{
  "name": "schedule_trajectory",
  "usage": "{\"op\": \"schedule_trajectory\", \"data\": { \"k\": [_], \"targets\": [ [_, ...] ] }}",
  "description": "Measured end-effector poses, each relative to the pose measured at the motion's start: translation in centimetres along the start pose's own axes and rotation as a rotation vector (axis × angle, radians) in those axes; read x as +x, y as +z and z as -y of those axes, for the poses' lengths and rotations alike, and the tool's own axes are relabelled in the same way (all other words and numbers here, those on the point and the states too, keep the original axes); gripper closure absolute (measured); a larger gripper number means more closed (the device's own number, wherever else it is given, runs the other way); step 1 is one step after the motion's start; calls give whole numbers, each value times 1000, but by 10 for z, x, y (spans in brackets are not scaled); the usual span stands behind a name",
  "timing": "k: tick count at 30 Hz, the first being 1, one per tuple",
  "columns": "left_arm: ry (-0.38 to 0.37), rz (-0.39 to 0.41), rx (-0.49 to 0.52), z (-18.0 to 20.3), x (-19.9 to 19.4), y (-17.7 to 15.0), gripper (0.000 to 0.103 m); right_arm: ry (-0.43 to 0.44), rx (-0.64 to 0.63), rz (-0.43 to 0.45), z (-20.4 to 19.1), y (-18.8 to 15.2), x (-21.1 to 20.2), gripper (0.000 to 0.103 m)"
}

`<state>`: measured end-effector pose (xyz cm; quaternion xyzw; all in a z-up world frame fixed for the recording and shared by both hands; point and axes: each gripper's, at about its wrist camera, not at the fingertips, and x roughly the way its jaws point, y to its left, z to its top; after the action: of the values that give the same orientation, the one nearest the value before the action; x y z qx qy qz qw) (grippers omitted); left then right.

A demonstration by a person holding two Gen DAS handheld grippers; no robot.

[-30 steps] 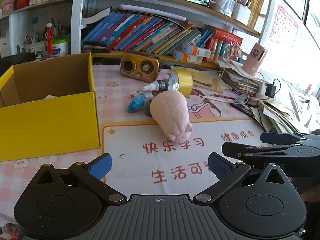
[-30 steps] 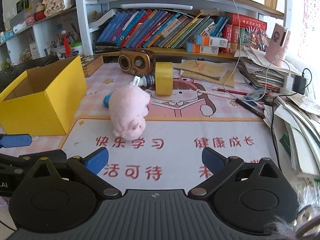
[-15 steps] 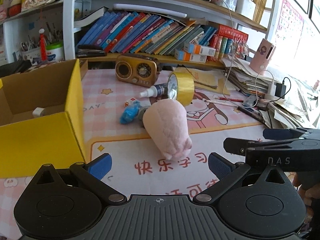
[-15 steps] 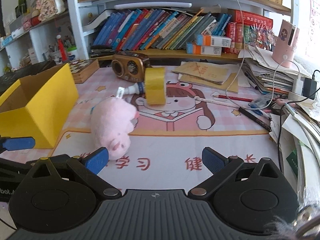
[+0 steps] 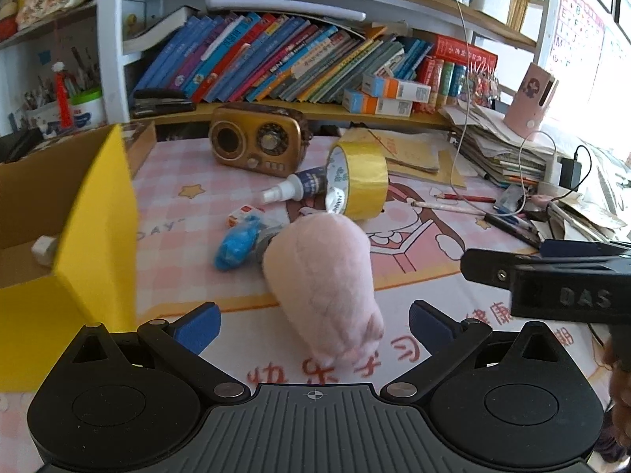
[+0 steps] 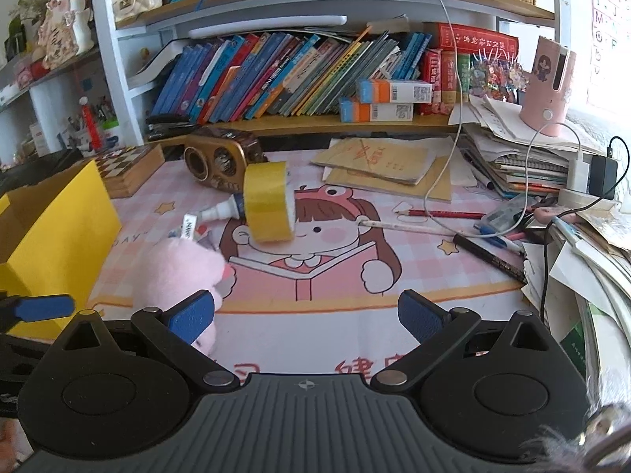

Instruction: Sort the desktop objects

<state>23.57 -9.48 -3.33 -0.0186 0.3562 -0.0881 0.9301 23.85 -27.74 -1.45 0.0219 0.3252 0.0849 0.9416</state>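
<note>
A pink plush toy (image 5: 323, 280) lies on the printed desk mat, its near end between the wide-apart blue pads of my left gripper (image 5: 313, 325), which is open. Behind it lie a blue crumpled item (image 5: 236, 242), a small glue bottle (image 5: 295, 189) and a roll of yellow tape (image 5: 357, 181) standing on edge. The yellow cardboard box (image 5: 98, 232) stands open at the left. My right gripper (image 6: 307, 313) is open over the mat, with the plush toy (image 6: 173, 272) against its left pad and the tape (image 6: 268, 203) ahead. The right gripper's fingers (image 5: 552, 272) show at the left wrist view's right edge.
A brown retro radio (image 5: 258, 140) sits at the back before a shelf of leaning books (image 5: 276, 63). Pencils and pens (image 6: 489, 244), cables, a charger and stacked papers (image 6: 524, 157) crowd the right side. A chessboard box (image 6: 126, 167) lies behind the yellow box.
Both grippers have moved forward over the mat toward the plush toy, which now looks larger and sits between the left gripper's pads. Both stay open.
</note>
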Motion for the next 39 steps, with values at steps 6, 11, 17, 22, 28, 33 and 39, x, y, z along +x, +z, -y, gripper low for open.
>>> {"op": "schedule_trajectory", "data": {
  "k": [6,11,17,22,28,33,39],
  "targets": [
    [-3,-35,-7,2,35,8,1,-1,7,-4,9,4,7,2],
    [-6,-65,-45,-2,55,11,11,14,5,-16,12,6,15,3],
    [-27,-76,-57,-3,59,9,40,25,-3,-20,14,10,25,3],
    [-43,-51,-75,-4,38,6,40,39,-31,-10,11,20,41,3],
    [-25,-51,-84,-8,19,3,40,68,-62,24,-2,36,67,3],
    [8,-52,-81,-11,8,-1,40,79,-92,40,-19,49,91,3],
    [44,-65,-103,-17,1,-7,40,49,-141,60,-38,56,118,4]
  ]
}}
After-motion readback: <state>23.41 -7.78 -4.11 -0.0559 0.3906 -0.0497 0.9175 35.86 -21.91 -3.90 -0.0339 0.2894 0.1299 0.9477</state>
